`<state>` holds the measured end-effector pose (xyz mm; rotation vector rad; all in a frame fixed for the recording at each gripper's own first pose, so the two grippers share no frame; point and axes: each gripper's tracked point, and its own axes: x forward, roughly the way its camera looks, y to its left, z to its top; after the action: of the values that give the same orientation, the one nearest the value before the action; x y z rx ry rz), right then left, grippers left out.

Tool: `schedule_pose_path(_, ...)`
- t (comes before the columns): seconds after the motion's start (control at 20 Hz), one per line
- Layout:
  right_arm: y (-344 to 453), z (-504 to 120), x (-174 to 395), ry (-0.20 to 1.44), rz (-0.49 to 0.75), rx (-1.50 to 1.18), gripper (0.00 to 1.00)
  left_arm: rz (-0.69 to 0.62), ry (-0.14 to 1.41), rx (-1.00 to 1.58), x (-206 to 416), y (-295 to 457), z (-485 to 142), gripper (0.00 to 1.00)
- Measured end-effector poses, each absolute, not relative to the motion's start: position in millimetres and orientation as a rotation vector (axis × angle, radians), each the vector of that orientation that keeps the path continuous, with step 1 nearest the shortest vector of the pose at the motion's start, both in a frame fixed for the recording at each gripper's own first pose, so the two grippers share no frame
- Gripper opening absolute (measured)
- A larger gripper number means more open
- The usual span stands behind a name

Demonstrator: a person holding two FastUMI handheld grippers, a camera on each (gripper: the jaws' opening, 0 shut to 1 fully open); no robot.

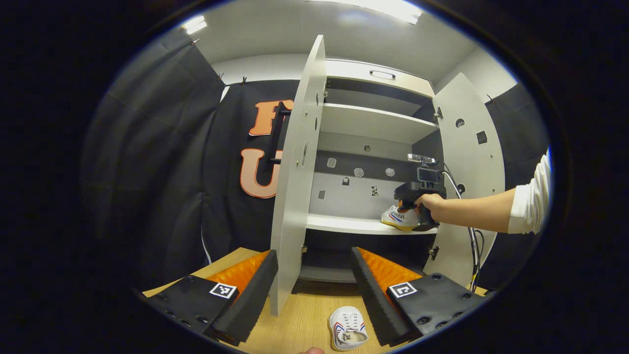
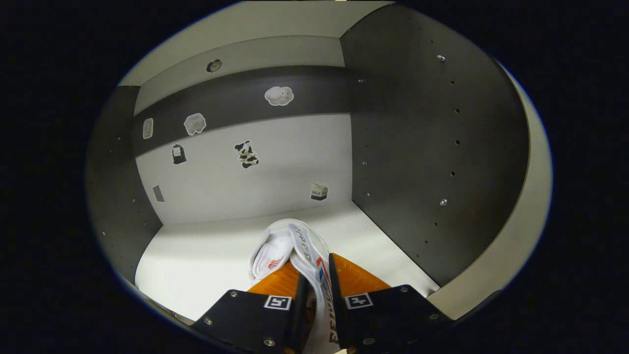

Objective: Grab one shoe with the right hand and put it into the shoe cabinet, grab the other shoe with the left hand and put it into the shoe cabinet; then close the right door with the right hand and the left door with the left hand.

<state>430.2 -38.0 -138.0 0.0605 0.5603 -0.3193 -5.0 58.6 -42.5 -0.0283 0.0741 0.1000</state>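
Observation:
In the left gripper view the shoe cabinet [image 1: 373, 123] stands with both doors swung wide. A white shoe with red and blue stripes [image 1: 399, 218] rests on the middle shelf [image 1: 344, 224], with my right gripper [image 1: 412, 202] on it, held by a hand. In the right gripper view the right gripper [image 2: 317, 290] is shut on that shoe's [image 2: 290, 248] side wall, toe pointing at the back panel. The second white shoe [image 1: 347, 328] lies on the wooden floor, just ahead of the cabinet. My left gripper [image 1: 314, 287] hovers open above it, nothing between its fingers.
The left door [image 1: 297, 172] stands edge-on right in front of the left gripper, between its fingers. The right door [image 1: 469, 162] is swung out beyond the person's white sleeve [image 1: 533, 196]. A cable [image 1: 474, 246] hangs by the right door. The dark cabinet side wall [image 2: 432, 147] stands close on the right of the held shoe.

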Motion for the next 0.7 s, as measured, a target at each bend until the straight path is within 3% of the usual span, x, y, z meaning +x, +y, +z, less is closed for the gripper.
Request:
schedule_pose_path(0.2, -29, -109, 408, 0.507, -0.254, 0.034, 0.32, 0.083, 0.067, -0.027, -1, 56, -42, 0.96)
schedule_pose_path(0.3, -18, -83, 396, 0.447, -0.211, 0.037, 0.32, 0.071, 0.065, -0.030, 0, 52, -42, 0.96)
schedule_pose_path(0.35, -11, -69, 388, 0.419, -0.186, 0.045, 0.27, 0.064, 0.064, -0.032, 1, 49, -42, 0.96)
schedule_pose_path(0.4, -4, -56, 380, 0.394, -0.161, 0.049, 0.32, 0.057, 0.062, -0.033, 2, 47, -40, 0.99)
schedule_pose_path(0.7, 26, 2, 309, 0.259, -0.032, 0.036, 0.32, 0.019, 0.054, -0.031, 3, 33, -38, 0.96)
